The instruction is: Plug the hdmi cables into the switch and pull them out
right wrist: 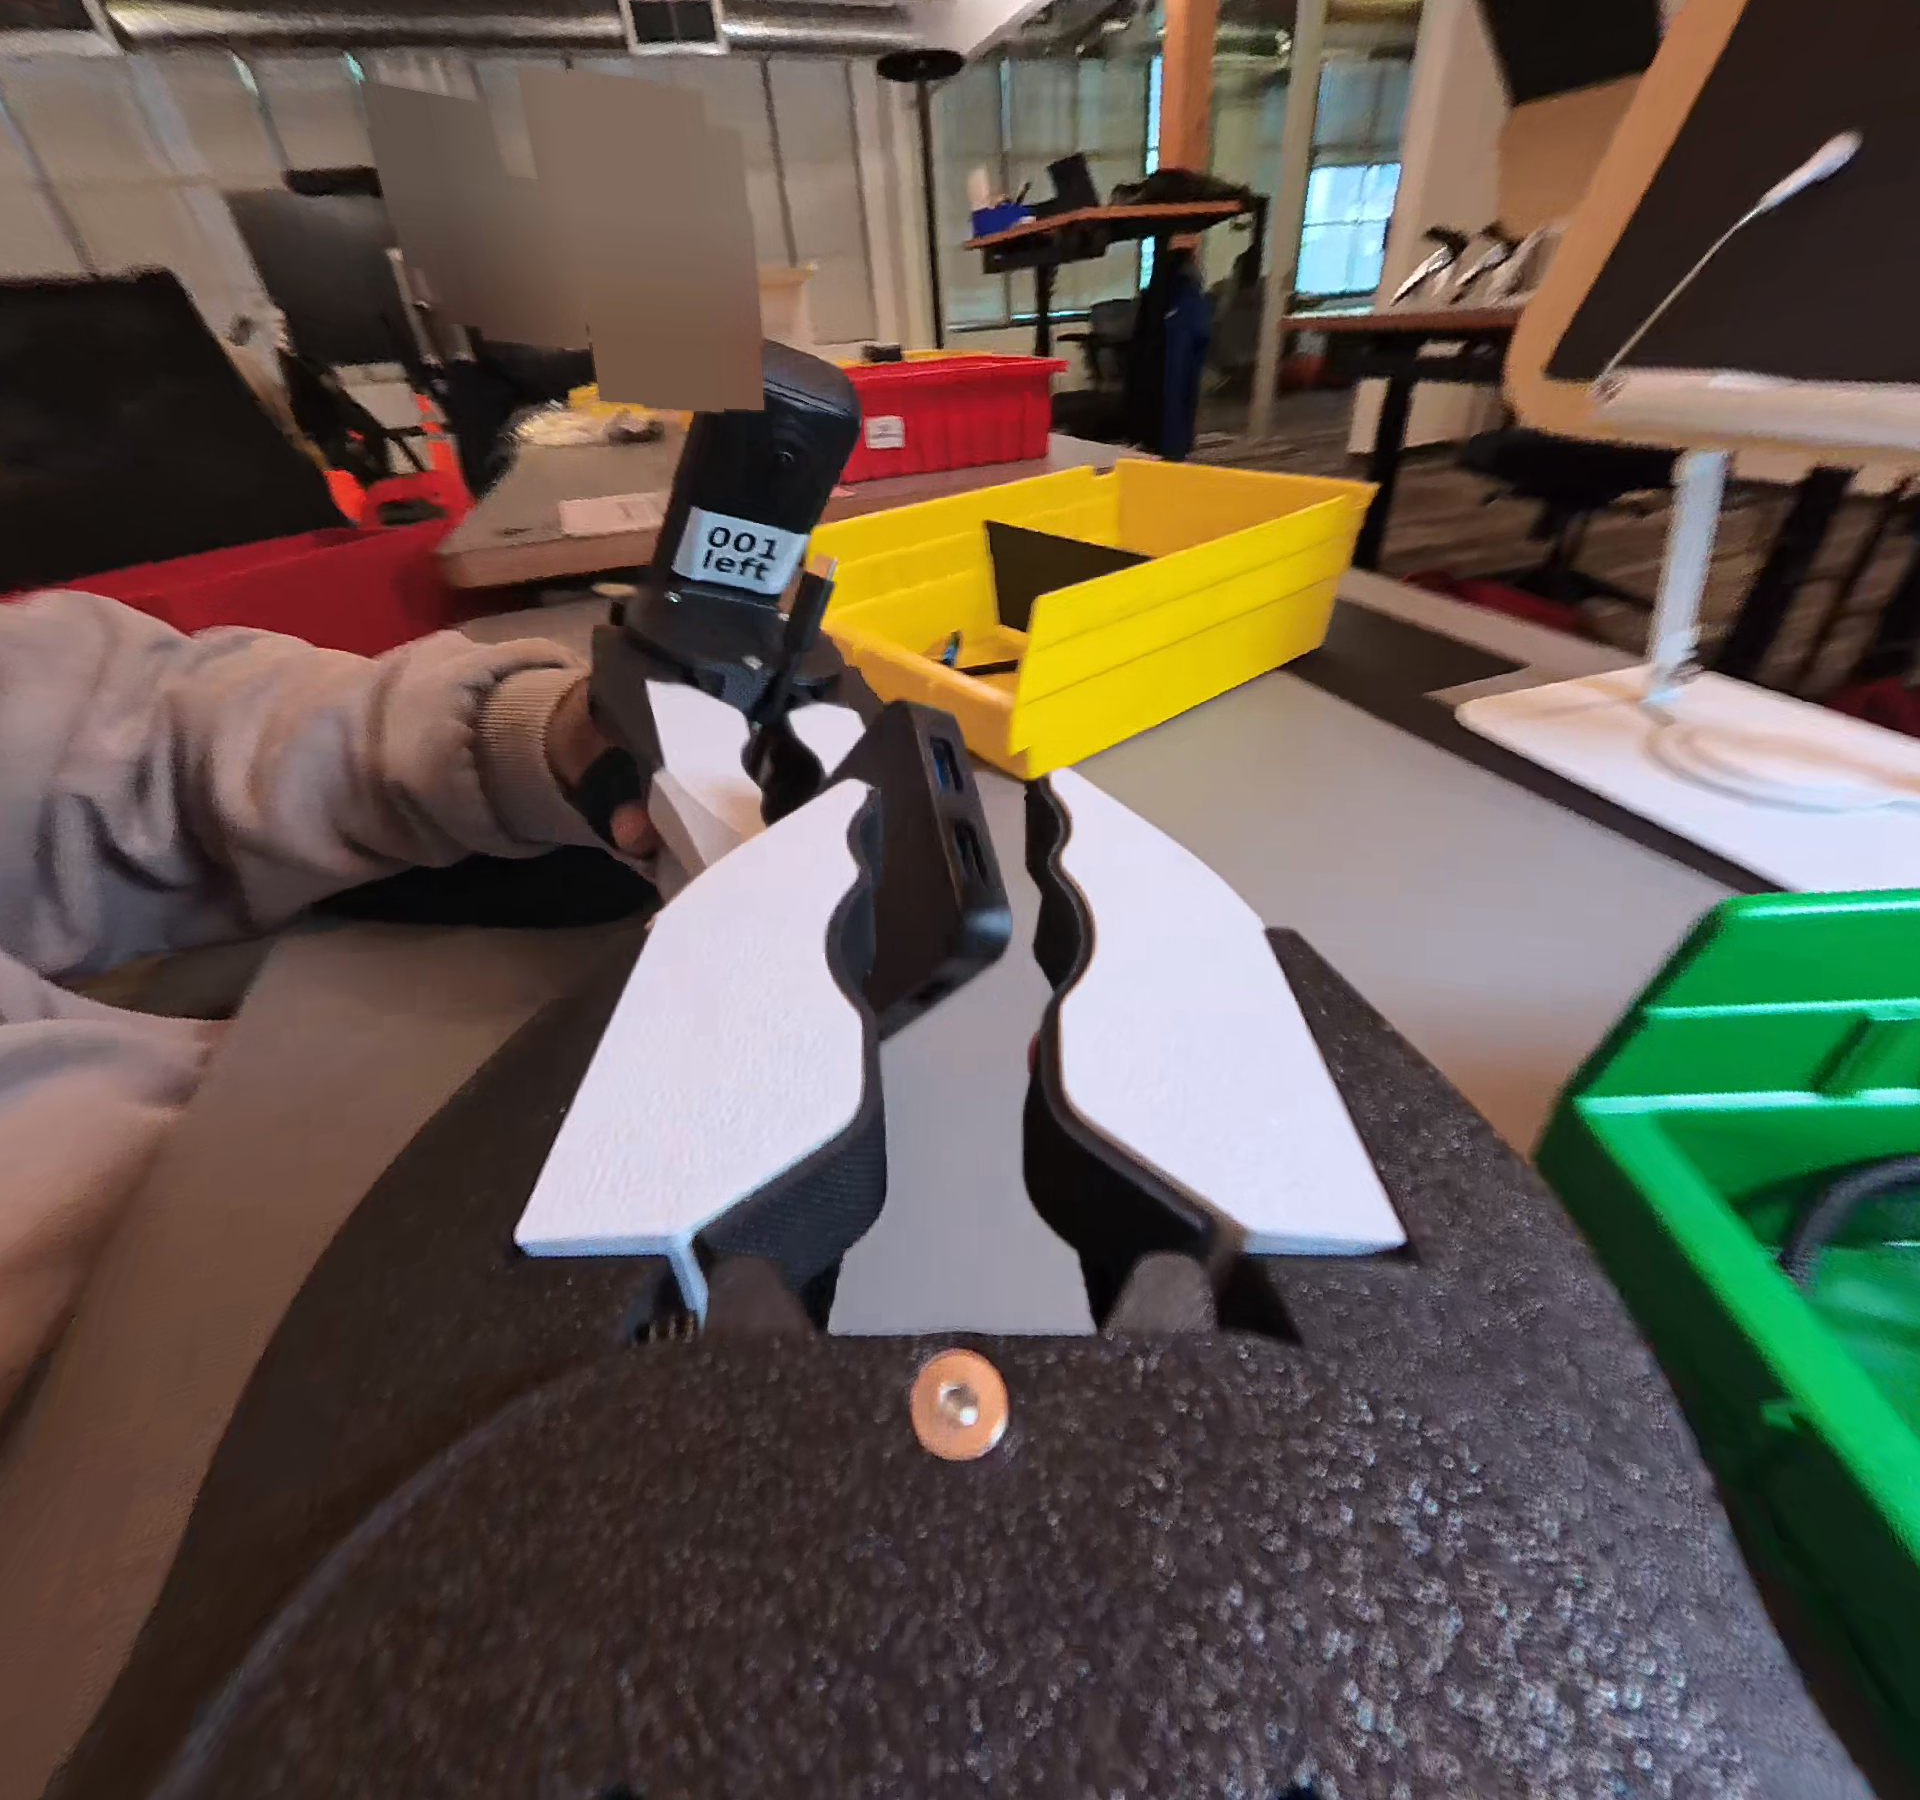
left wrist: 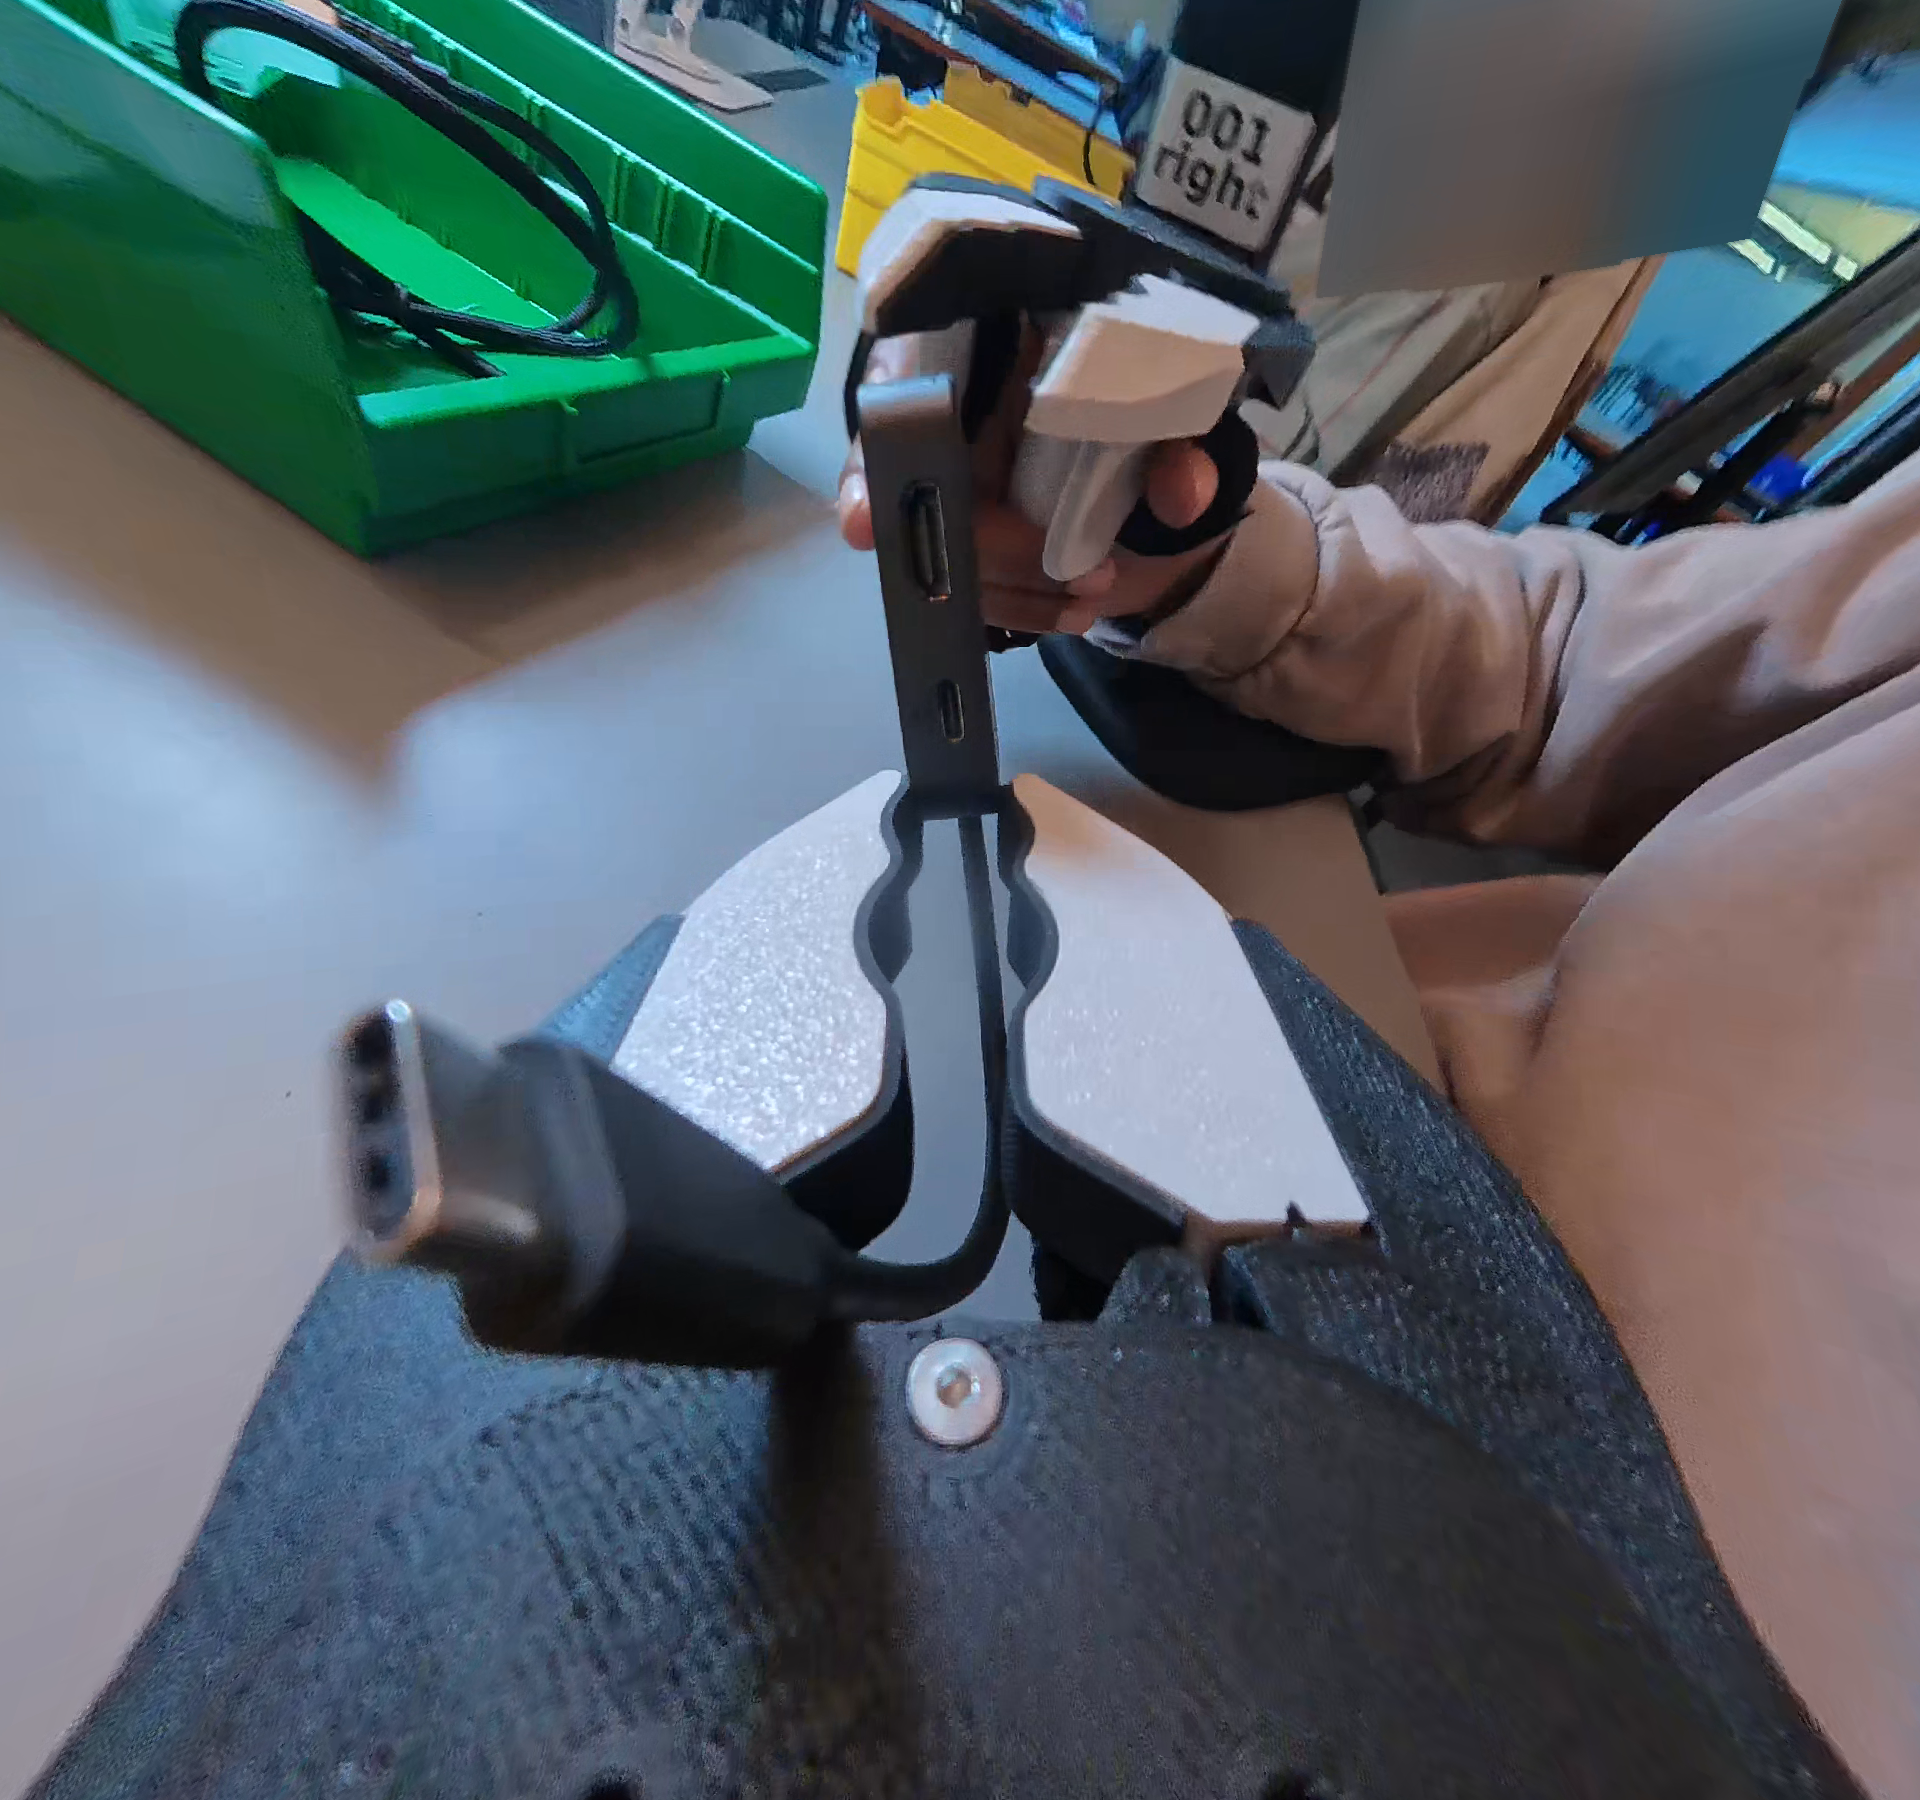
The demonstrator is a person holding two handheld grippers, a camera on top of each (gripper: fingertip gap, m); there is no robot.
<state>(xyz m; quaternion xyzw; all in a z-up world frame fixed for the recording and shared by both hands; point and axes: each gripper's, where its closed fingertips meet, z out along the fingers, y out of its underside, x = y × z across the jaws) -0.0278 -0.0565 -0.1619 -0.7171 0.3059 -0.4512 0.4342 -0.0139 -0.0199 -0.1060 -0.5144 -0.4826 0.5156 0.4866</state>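
A slim grey switch with ports along its edge is held upright above the table. My left gripper is shut on its lower end, where its short black lead comes out. The lead runs back between my fingers and curls to a metal plug hanging loose at the left. My right gripper is at the switch's top end. In the right wrist view the right gripper is open around the switch: the switch rests against one finger, with a gap to the other. The left gripper holds the far end. A black braided cable lies coiled in a green bin.
A yellow bin stands on the grey table behind the switch, and the green bin is close at the right. A white lamp base is at the far right. A red bin sits farther back. The person's sleeves reach in from the side. About 7 cm separates my left fingertips from my right.
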